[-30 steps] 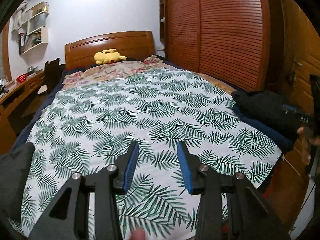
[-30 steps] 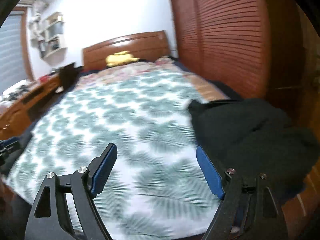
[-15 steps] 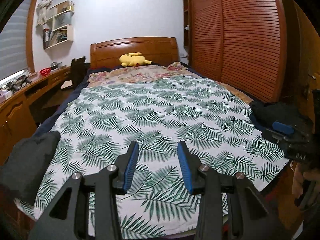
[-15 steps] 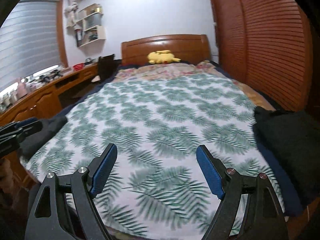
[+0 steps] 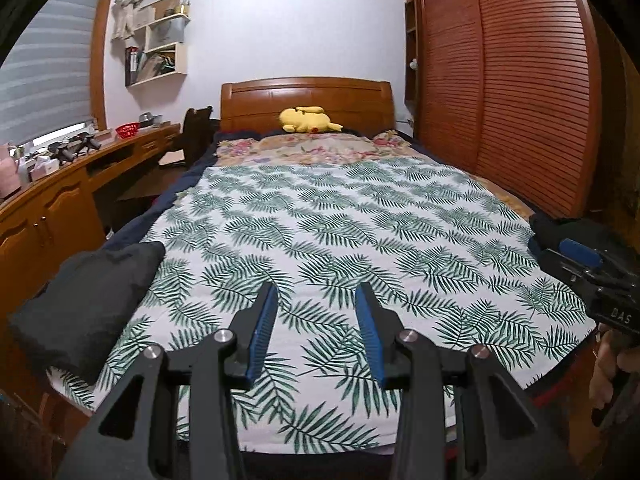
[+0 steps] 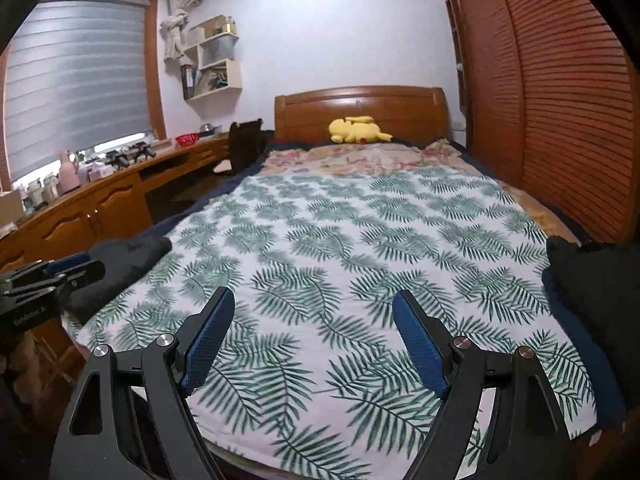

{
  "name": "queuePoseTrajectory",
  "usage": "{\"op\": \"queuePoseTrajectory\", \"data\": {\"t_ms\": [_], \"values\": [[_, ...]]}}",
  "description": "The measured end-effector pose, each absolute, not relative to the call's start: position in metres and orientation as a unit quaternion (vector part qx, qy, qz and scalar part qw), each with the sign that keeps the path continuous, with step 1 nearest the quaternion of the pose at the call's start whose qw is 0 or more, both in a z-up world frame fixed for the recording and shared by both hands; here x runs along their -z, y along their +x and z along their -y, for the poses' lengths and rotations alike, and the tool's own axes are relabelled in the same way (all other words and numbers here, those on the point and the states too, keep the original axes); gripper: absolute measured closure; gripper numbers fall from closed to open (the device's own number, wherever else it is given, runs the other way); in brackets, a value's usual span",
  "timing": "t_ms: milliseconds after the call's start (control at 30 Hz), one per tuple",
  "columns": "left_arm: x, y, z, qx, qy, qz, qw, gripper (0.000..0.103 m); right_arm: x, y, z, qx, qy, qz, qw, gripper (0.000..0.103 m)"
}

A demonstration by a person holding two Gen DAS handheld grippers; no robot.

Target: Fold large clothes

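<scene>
A dark folded garment (image 5: pixel 88 304) lies at the bed's near left corner; it also shows in the right wrist view (image 6: pixel 120 268). A loose pile of black clothes (image 6: pixel 596 288) sits at the bed's near right edge, also in the left wrist view (image 5: pixel 568 228). My left gripper (image 5: pixel 316 320) is open and empty above the foot of the bed. My right gripper (image 6: pixel 314 328) is open wide and empty, also above the foot of the bed. Each gripper shows at the other view's edge: the right one (image 5: pixel 592 276), the left one (image 6: pixel 44 280).
The bed carries a white leaf-print cover (image 5: pixel 340 232), a floral quilt (image 5: pixel 316 148) and a yellow plush toy (image 5: pixel 308 120) by the headboard. A wooden desk (image 6: pixel 100 204) runs along the left. A slatted wardrobe (image 6: pixel 560 112) stands on the right.
Both grippers have pulled back from the bed and turned left, away from the black pile on the right. The folded garment at the left has come into view. Both stayed open.
</scene>
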State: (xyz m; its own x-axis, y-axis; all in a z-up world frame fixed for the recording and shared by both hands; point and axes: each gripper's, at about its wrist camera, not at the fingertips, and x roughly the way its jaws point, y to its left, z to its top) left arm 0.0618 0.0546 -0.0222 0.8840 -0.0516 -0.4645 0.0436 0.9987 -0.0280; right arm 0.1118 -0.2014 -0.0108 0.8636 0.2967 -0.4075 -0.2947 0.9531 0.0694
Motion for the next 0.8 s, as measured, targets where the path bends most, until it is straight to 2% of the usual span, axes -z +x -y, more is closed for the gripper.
{"op": "queuePoseTrajectory", "data": {"t_ms": [433, 800], "values": [[-0.001, 0.032, -0.064, 0.019, -0.012, -0.192, 0.981, 0.064, -0.013, 0.081, 0.196, -0.142, -0.007, -0.158, 0.977, 0.020], [-0.006, 0.025, -0.059, 0.023, -0.010, -0.185, 0.982, 0.064, -0.011, 0.083, 0.199, -0.137, -0.003, -0.164, 0.977, 0.020]]}}
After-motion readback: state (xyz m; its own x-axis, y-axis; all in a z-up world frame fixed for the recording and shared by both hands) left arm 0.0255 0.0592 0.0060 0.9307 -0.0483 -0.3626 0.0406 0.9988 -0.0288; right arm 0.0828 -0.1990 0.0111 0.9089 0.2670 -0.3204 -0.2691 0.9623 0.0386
